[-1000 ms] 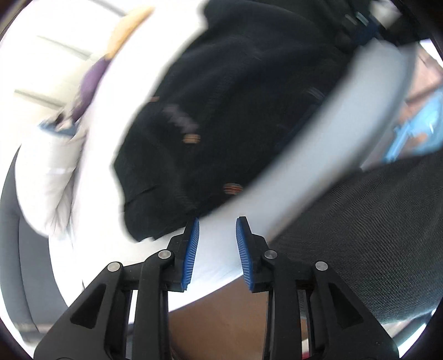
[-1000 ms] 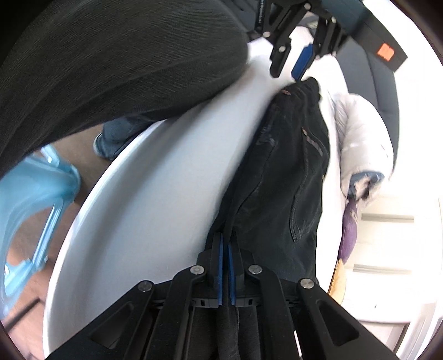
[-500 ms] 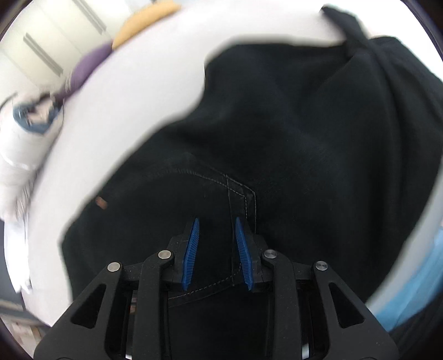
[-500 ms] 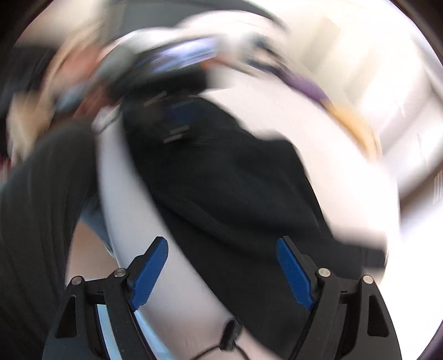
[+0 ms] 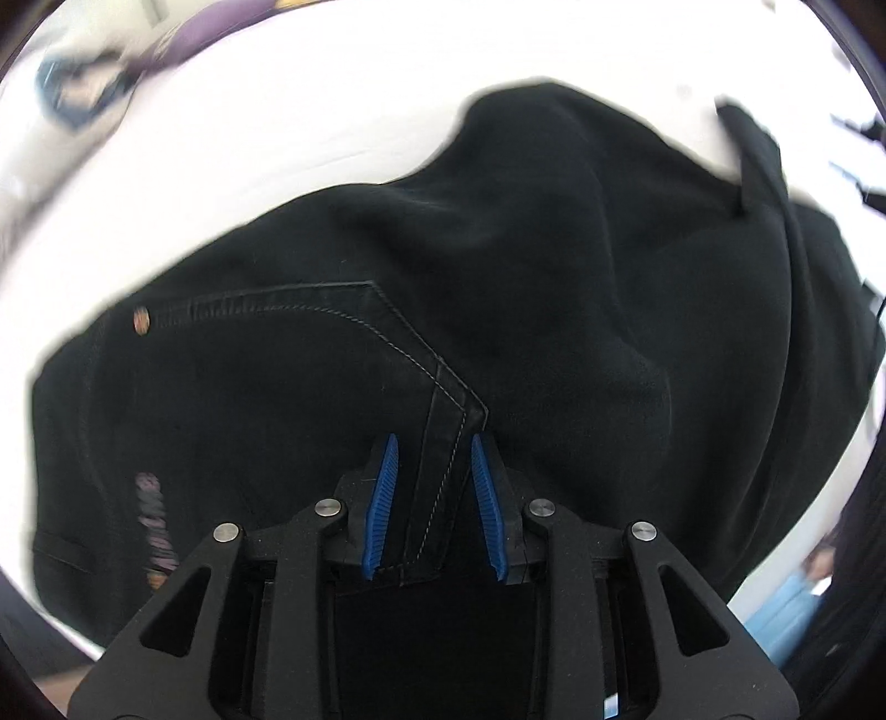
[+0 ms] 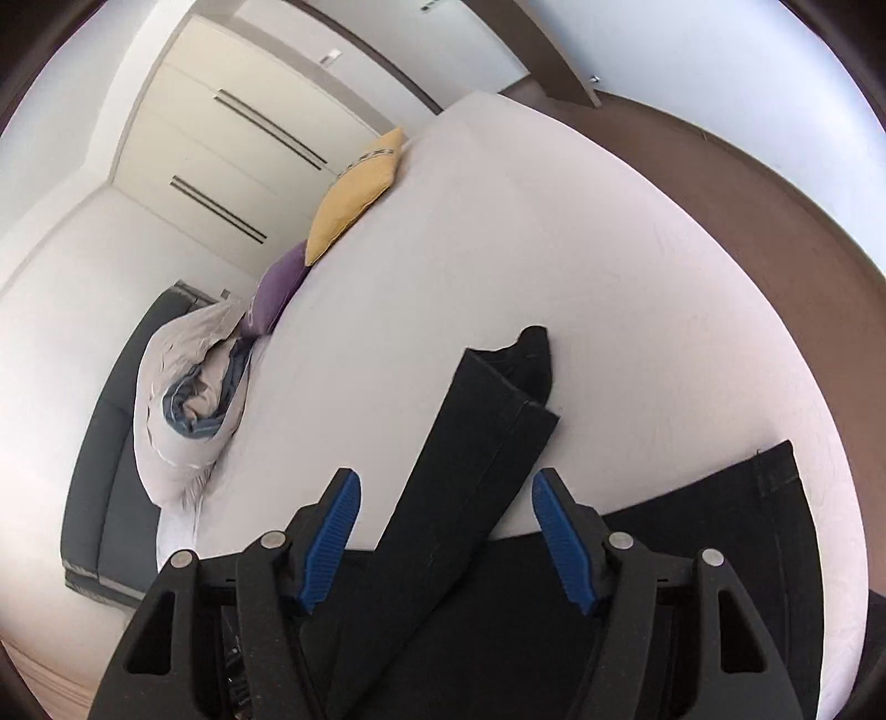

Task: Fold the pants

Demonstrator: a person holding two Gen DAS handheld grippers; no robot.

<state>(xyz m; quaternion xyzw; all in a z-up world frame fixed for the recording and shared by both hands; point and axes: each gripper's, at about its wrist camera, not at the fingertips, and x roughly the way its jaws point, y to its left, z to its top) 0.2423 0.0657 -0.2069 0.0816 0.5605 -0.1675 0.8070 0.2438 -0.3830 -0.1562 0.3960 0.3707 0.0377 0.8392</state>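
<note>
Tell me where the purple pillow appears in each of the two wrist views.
Left wrist view: purple pillow at the top left edge, blurred.
Right wrist view: purple pillow left of centre, between the yellow pillow and the rolled duvet.
Shared landmark: the black pants on the white bed.

The left gripper [image 5: 433, 450] points down at black pants [image 5: 554, 310] heaped on a white bed [image 5: 343, 111]; its blue pads [image 5: 382, 498] stand slightly apart, a stitched seam strip [image 5: 443, 471] between them; whether they press it is unclear
</note>
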